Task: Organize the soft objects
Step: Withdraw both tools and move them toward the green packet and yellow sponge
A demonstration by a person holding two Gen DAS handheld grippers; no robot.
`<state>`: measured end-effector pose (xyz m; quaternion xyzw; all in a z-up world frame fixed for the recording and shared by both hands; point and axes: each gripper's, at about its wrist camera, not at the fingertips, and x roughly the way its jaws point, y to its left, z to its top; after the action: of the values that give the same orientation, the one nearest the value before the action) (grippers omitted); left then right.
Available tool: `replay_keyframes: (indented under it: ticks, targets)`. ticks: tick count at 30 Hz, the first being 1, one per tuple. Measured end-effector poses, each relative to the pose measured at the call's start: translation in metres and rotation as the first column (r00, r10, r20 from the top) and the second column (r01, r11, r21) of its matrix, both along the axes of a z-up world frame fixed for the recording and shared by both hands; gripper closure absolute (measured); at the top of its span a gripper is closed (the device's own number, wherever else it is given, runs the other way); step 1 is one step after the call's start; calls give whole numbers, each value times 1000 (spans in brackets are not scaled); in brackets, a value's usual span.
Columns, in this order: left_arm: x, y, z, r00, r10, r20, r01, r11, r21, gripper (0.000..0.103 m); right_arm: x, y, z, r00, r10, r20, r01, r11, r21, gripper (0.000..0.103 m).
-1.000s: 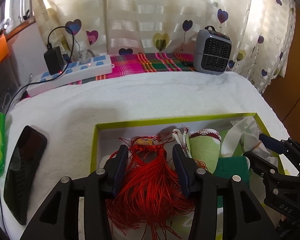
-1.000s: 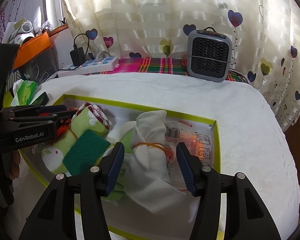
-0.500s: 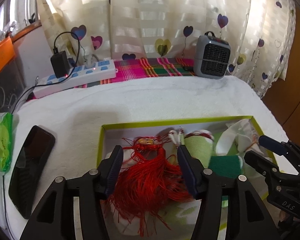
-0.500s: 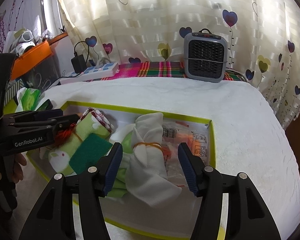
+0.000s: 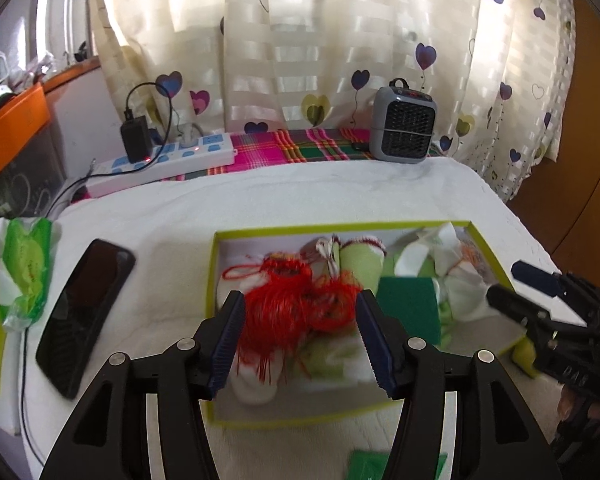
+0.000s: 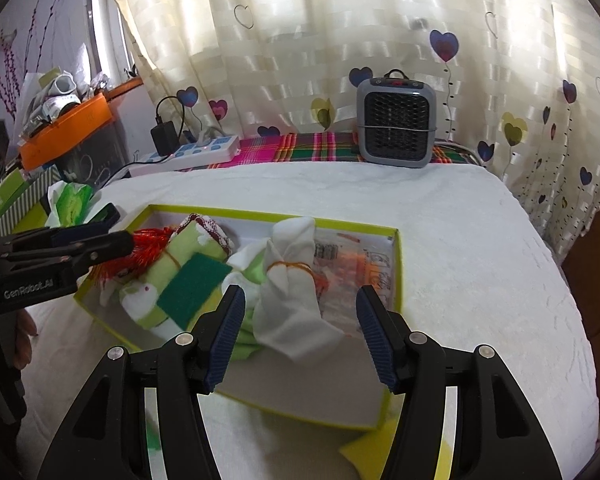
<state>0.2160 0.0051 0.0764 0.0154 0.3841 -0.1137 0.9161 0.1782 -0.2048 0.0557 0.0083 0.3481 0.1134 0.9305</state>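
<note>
While both grippers hang over the shallow lime-green-rimmed cardboard box [image 6: 396, 264], neither one grips anything. The left gripper [image 5: 300, 332] has its blue-padded jaws spread, and the red thread tassel [image 5: 288, 304] lies in the box between them, untouched by either pad. The right gripper [image 6: 300, 330] is likewise spread wide, with the white cloth bundle tied with an orange band [image 6: 292, 280] lying loose between its jaws. Beside that bundle, the box also holds a dark green scouring pad [image 6: 194, 284] resting on rolled pale green socks [image 6: 188, 248]. The box sits on a white towel-covered table [image 6: 460, 240]; a black phone [image 5: 84, 308] lies left of it.
</note>
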Motion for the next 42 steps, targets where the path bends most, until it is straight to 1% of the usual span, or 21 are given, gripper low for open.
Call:
replay_keyframes:
  ticks: [4, 9, 16, 21, 25, 28, 31, 37, 42]
  targets:
    - [-22, 4, -2, 1000, -7, -2, 7, 1000, -10, 46, -14, -10, 4, 1000, -10, 11, 10, 1000, 14, 43]
    - [-48, 10, -7, 1000, -3, -15, 3, 999, -40, 44, -32, -24, 5, 1000, -25, 10, 25, 1000, 15, 39]
    - [-69, 15, -16, 999, 1, -41, -4, 998, -64, 43, -47, -42, 2, 998, -64, 4, 64, 998, 22, 38]
    - [-80, 18, -25, 998, -3, -65, -2, 996, -89, 43, -56, -52, -4, 997, -70, -11, 70, 997, 21, 38]
    - [-88, 15, -37, 994, -29, -105, 17, 994, -109, 42, -62, -61, -11, 997, -75, -30, 75, 997, 30, 37]
    - [-94, 10, -43, 991, -52, -120, 41, 994, -98, 40, -66, -67, -18, 996, -72, -45, 73, 997, 25, 37]
    - [-98, 8, -46, 990, -65, -128, 52, 993, -104, 39, -67, -72, -23, 995, -76, -62, 78, 997, 29, 37]
    - [-102, 6, -50, 988, -59, -143, 44, 993, -109, 39, -65, -74, -28, 996, -45, -80, 49, 997, 52, 37]
    - [-105, -1, -56, 984, -82, -159, 68, 994, -91, 37, -64, -70, -33, 995, -16, -95, 20, 999, 47, 36]
